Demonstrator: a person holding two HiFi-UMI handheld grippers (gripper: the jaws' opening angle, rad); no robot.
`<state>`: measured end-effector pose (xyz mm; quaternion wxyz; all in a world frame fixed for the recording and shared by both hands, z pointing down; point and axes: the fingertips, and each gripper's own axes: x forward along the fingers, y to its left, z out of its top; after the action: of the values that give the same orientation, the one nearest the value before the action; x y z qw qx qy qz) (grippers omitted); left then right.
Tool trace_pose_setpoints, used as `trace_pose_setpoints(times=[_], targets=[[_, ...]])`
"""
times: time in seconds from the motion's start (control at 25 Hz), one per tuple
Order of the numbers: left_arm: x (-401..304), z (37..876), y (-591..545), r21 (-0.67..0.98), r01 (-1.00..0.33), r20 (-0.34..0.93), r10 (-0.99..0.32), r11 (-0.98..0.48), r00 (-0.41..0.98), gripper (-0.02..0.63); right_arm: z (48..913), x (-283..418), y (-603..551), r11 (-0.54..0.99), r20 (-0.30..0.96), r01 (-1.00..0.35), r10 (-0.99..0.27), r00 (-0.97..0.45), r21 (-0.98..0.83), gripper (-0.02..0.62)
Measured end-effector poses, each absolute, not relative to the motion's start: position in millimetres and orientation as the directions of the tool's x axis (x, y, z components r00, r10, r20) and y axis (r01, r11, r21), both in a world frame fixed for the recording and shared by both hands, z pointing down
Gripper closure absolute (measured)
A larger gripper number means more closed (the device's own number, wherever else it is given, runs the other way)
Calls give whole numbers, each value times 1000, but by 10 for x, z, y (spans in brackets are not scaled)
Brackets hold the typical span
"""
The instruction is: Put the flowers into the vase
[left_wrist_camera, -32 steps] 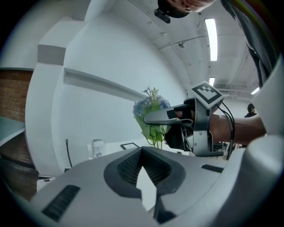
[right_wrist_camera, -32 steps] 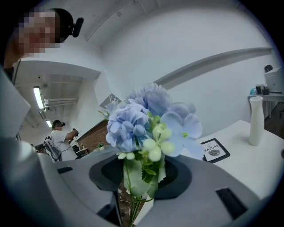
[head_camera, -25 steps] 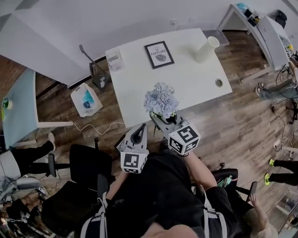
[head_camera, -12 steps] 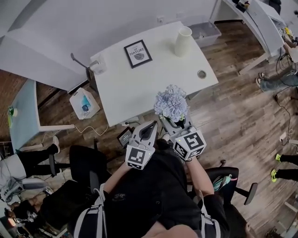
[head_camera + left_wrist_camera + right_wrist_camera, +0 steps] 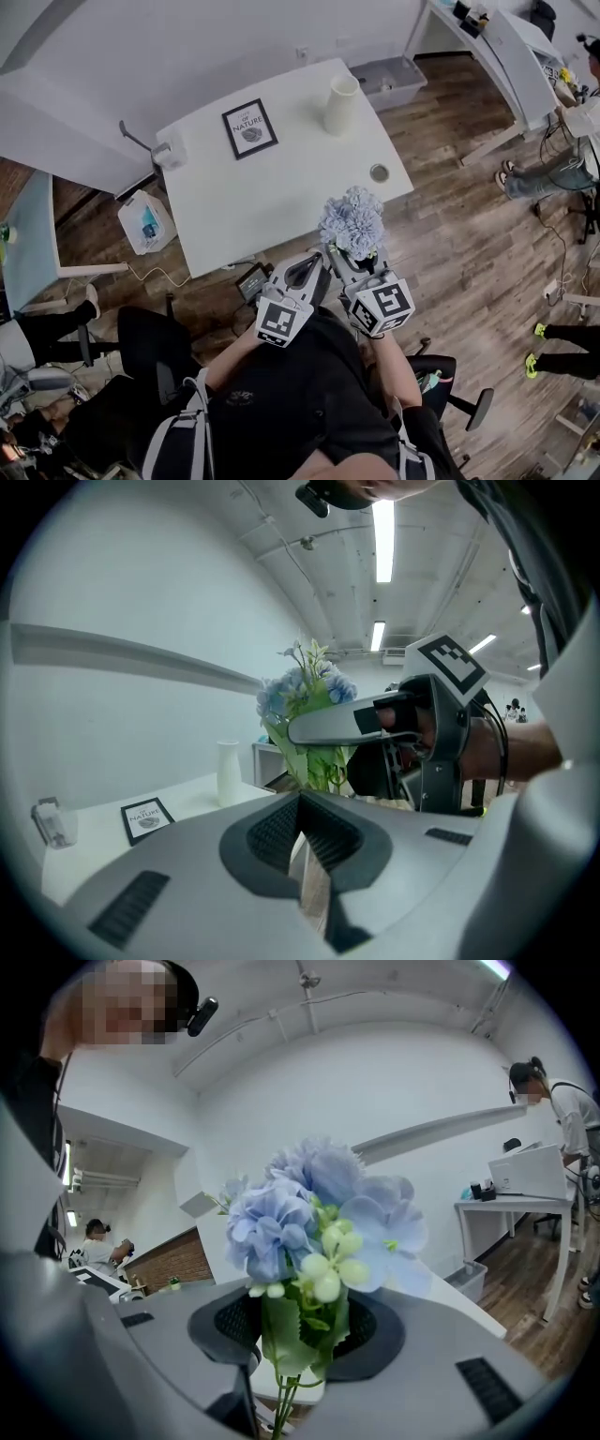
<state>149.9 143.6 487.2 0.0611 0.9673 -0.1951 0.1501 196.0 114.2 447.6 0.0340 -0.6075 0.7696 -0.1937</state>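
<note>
A bunch of pale blue flowers (image 5: 352, 222) with green leaves stands upright in my right gripper (image 5: 337, 253), which is shut on the stems (image 5: 291, 1358). The blooms (image 5: 319, 1218) fill the middle of the right gripper view. The bunch hangs over the floor just off the near right edge of the white table (image 5: 281, 187). The tall white vase (image 5: 342, 103) stands at the table's far right, also seen small in the left gripper view (image 5: 229, 772). My left gripper (image 5: 317, 260) is beside the right one, shut and holding nothing (image 5: 302, 801).
On the table are a framed picture (image 5: 249, 128), a glass jar (image 5: 169, 153) and a small round lid (image 5: 379, 172). A clear bin (image 5: 394, 77) sits on the floor beyond the table. Office chairs (image 5: 150, 347) stand at the near left. A person (image 5: 567, 141) stands by a desk at the right.
Both grippers have moved to the right along the table's near side with the flowers. The bunch was over the table's near edge and is now over the floor.
</note>
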Motion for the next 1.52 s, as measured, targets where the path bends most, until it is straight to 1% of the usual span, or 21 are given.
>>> trace_pose_setpoints(times=[0.16,0.52,0.68,0.8,0.88,1.04,1.36,1.52], targets=[[1731,4825,1112,66,-445,296,-408,-893,864,595,4403,2192,812,221,182,-921,-940,-289,-322,419],[1926,4811,462,137,-540,274,-492,-830,826,595,4296,2399,182,301,219,-906,-902,-372,-299,419],[2059,4813,298,146,-589,283,-537,-795,795,595,4164,2546,42,346,198,-893,-891,-409,-289,419],[2216,4775,207,153,-587,267,-539,-795,799,595,4065,2734,-48,343,191,-900,-897,-399,-268,419],[2154,4769,110,156,-593,263,-546,-790,796,595,4059,2659,-159,355,191,-896,-891,-411,-268,419],[2101,4821,-42,159,-642,274,-592,-750,758,595,4111,2595,-350,407,189,-867,-863,-468,-288,419],[2465,4801,-300,126,-729,268,-684,-673,678,595,4092,2938,-598,517,148,-808,-809,-569,-282,419],[2608,4854,-359,126,-782,296,-729,-610,617,595,4061,3096,-687,582,133,-756,-759,-637,-298,419]])
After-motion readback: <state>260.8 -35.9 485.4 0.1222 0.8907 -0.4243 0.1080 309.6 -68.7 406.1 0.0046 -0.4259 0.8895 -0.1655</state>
